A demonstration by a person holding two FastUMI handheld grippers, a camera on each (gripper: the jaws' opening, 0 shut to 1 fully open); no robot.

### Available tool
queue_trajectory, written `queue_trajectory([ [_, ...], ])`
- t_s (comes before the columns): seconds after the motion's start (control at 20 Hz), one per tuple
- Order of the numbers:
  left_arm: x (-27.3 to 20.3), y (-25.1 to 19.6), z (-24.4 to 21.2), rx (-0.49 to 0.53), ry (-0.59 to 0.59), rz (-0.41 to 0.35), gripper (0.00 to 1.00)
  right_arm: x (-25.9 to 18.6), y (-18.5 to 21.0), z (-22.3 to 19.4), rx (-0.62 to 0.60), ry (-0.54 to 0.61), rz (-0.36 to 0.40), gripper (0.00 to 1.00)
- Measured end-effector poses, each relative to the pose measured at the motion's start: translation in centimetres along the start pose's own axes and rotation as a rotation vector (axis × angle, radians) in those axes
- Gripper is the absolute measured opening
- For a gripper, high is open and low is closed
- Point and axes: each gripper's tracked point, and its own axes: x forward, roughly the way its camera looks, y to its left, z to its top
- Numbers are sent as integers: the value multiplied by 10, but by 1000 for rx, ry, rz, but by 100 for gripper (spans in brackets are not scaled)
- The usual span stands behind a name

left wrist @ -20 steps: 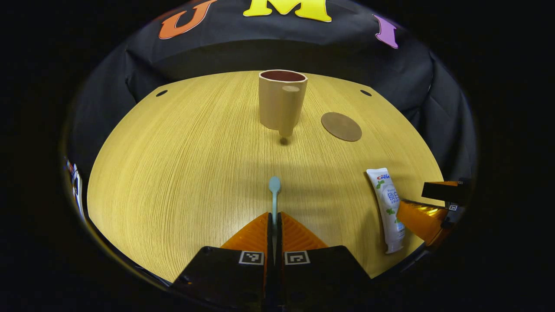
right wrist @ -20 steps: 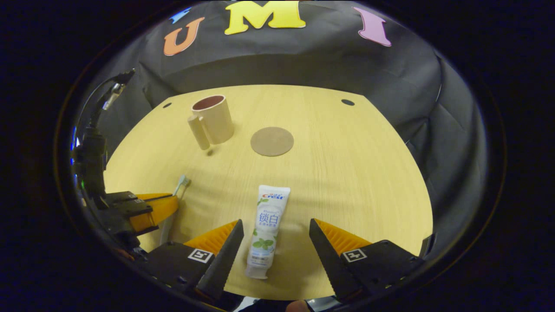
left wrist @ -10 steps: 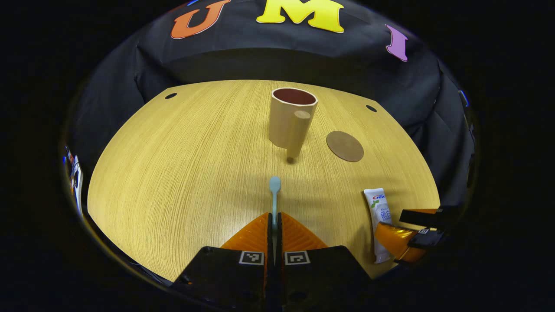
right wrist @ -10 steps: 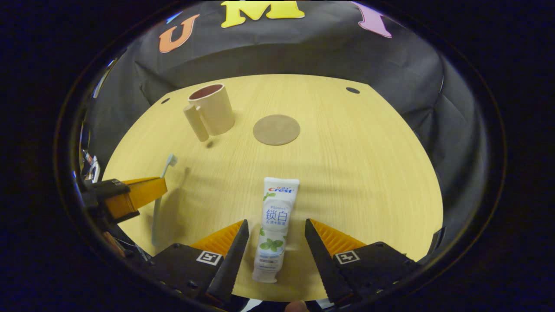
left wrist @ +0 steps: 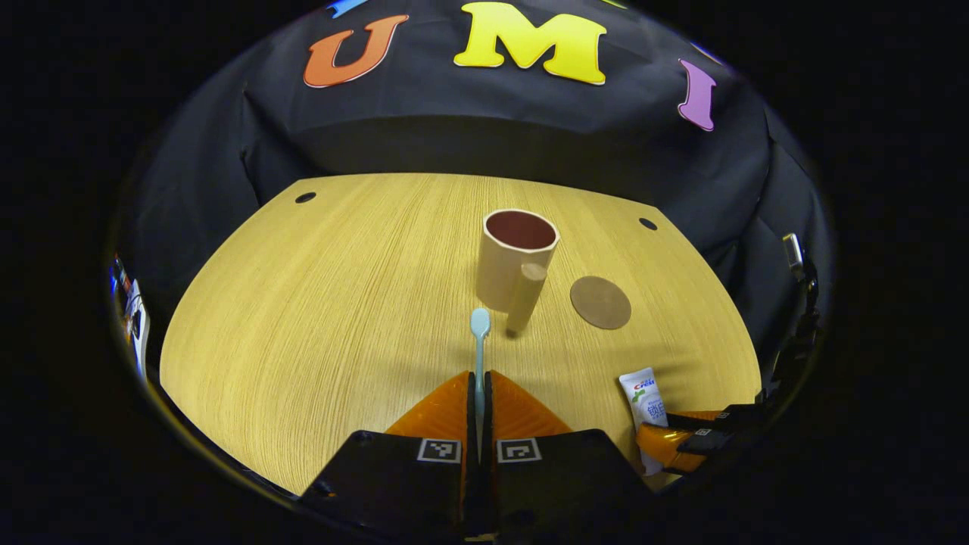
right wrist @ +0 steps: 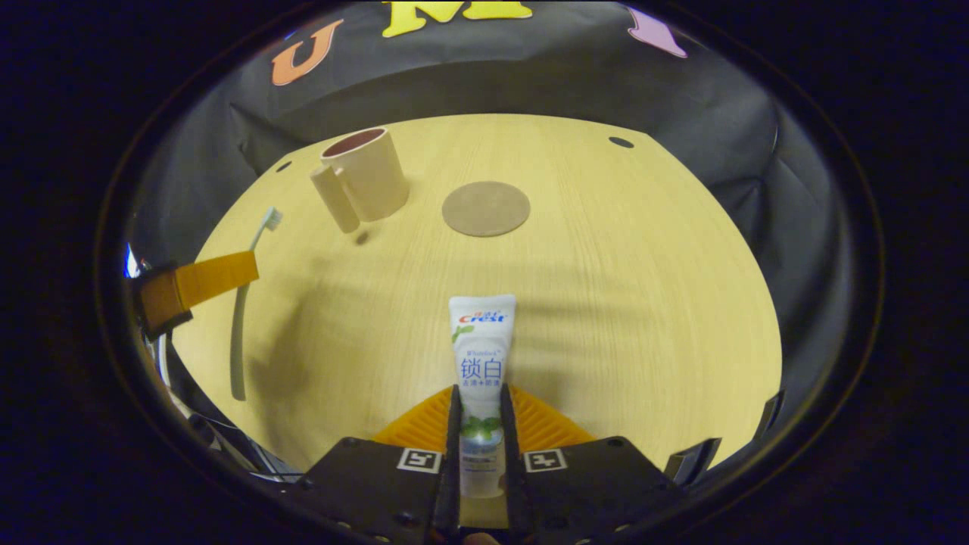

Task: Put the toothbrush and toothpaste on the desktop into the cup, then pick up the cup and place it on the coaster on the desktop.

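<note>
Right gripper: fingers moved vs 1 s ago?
Yes. The right gripper closed from a wide gap onto the toothpaste, which still points toward the coaster on the desktop.

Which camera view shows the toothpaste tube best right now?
The right gripper view: the toothpaste tube runs up its centre, clamped in the right gripper. The left gripper view catches just its upper end at the lower right edge.

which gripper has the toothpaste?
The right gripper, shut on the toothpaste; the left gripper clamps the toothbrush instead.
</note>
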Motion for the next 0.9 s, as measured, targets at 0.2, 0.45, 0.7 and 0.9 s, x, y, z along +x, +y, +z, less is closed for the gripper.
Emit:
queue_trajectory([
  [0.2, -3, 1, 40, 12, -103, -14, 3, -15, 3, 13, 8, -32, 34, 24],
  [0.45, 2, -11, 122, 35, -308, -72, 3, -33, 8, 36, 0, -93, 62, 24],
  [0.7, 17, -24, 195, 34, -535, -127, 3, -55, 2, 50, 13, -132, 71, 24],
  [0.9, 32, -29, 232, 61, -660, -116, 3, -65, -9, 50, 29, -146, 65, 24],
])
